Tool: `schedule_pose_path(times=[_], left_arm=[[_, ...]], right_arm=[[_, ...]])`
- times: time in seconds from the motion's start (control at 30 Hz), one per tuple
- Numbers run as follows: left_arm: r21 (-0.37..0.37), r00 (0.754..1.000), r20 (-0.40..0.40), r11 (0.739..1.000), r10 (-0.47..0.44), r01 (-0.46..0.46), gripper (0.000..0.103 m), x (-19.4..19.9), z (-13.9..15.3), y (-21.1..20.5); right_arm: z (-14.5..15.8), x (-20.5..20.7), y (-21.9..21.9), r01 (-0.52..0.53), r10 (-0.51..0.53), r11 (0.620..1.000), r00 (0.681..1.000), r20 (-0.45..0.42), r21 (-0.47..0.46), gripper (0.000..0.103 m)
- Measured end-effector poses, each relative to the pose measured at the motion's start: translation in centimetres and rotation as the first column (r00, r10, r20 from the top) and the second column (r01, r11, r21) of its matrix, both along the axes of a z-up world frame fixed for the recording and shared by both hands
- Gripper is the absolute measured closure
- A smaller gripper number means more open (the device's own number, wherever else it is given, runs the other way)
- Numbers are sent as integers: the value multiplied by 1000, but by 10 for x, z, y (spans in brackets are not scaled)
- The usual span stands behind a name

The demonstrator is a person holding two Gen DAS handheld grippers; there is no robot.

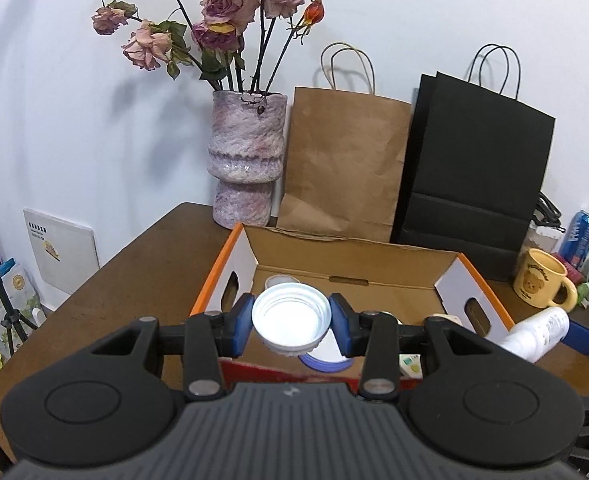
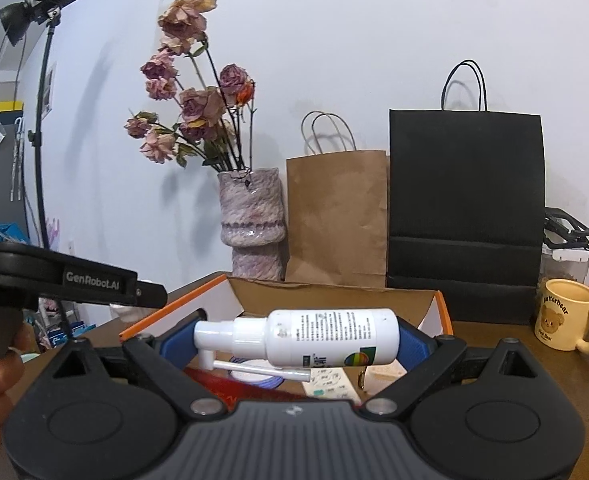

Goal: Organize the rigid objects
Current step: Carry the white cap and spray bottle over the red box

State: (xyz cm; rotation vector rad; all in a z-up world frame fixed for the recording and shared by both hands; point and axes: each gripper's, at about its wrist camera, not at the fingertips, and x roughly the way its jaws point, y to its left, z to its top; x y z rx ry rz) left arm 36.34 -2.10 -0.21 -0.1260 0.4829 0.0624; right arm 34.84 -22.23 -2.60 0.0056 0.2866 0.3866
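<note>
A: Pinching a white jar lid (image 1: 291, 319), open side to camera: left gripper (image 1: 291, 318) tilted down, held over the cardboard box (image 1: 230, 256).

B: Right gripper (image 2: 296, 342) nearly level, jaws clamped endwise on a white spray bottle (image 2: 326, 336) lying sideways, above the box's near edge.

A: Vase (image 1: 246, 164) and bags behind.

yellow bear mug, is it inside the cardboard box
No, the yellow bear mug stands on the table to the right of the cardboard box.
</note>
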Motion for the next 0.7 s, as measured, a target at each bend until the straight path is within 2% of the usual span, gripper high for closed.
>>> schedule_pose_path(times=[0.4, 0.7], left_arm=[[17, 1000, -11, 1000, 26, -26, 62, 39, -4, 2], [42, 999, -28, 998, 37, -36, 62, 67, -12, 5]], right_arm=[[-5, 38, 4, 46, -46, 999, 999, -9, -9, 6], [-10, 70, 16, 96, -97, 994, 995, -20, -56, 6]])
